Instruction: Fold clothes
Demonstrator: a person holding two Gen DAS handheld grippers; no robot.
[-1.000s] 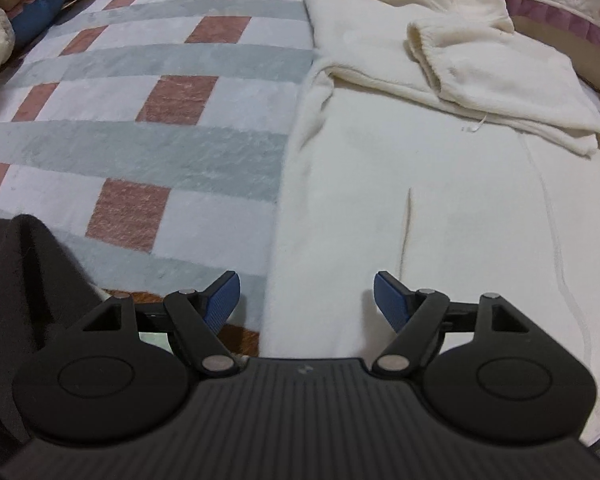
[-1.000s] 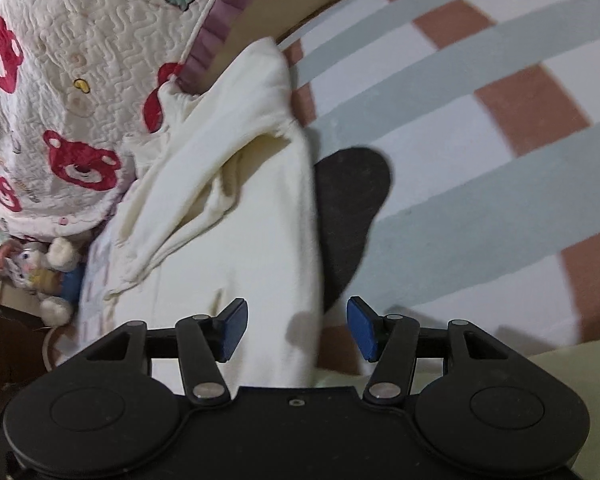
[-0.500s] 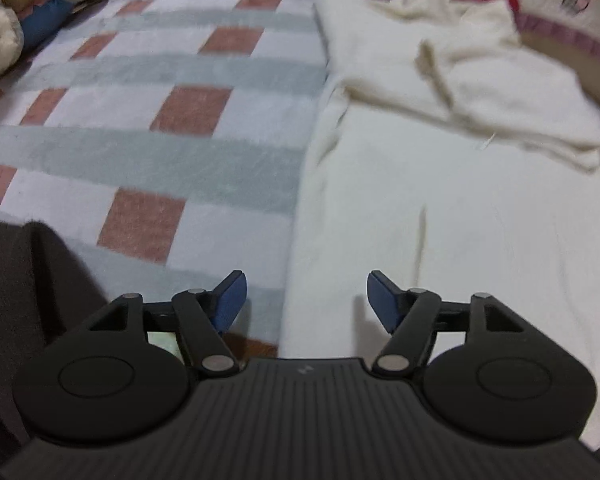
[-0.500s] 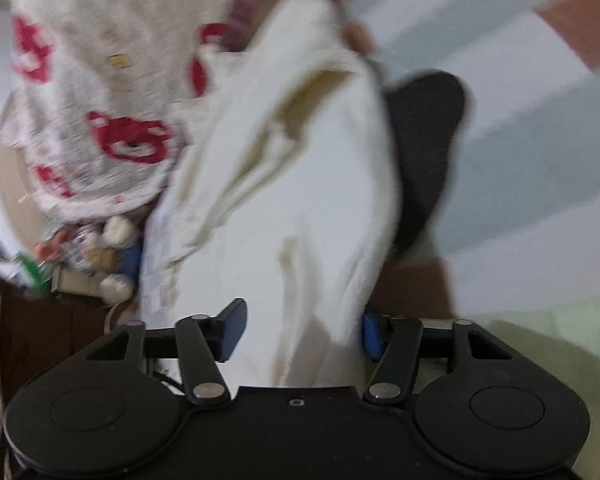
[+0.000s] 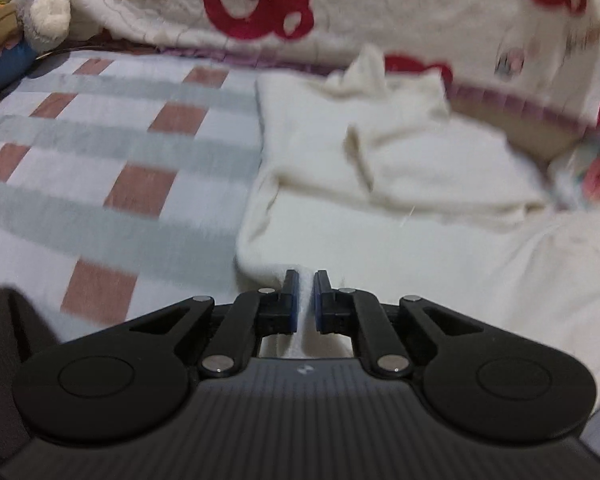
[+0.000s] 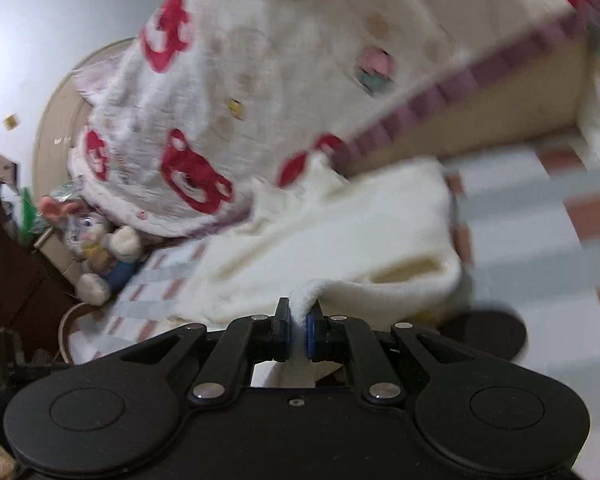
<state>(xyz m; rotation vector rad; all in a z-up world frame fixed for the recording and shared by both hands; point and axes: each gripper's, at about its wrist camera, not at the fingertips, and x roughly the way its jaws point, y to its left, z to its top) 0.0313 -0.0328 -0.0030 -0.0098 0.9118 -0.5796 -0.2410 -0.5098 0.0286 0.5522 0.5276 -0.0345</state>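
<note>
Covering most of the scene: bed (image 5: pixel 112 160) with a blanket checked in grey, white and brick.

Item: cream fleece garment (image 5: pixel 400 248), lying on the bed's right half in the left wrist view, far part already doubled over itself, near hem raised off the blanket. Judged soft, thick, light and limp; it should drape and sag between two holds, not slide, and cannot break. Best taken at the hem's two near corners, fabric well inside the pads, since the plush edge is bulky.

Left tool (image 5: pixel 306 300): pads nearly together, pinching the near-left hem.

Right tool (image 6: pixel 298 322): pinching a ridge of the same cloth, which rises in a peak between the pads.

Left view only: the flat spread of the garment and its folded-over far portion.
Right view only: the lifted edge curling open like a tube, a dark shadow beneath it.

Far: bear-print quilt (image 5: pixel 340 4). Far left: plush toy (image 5: pixel 16 24).
</note>
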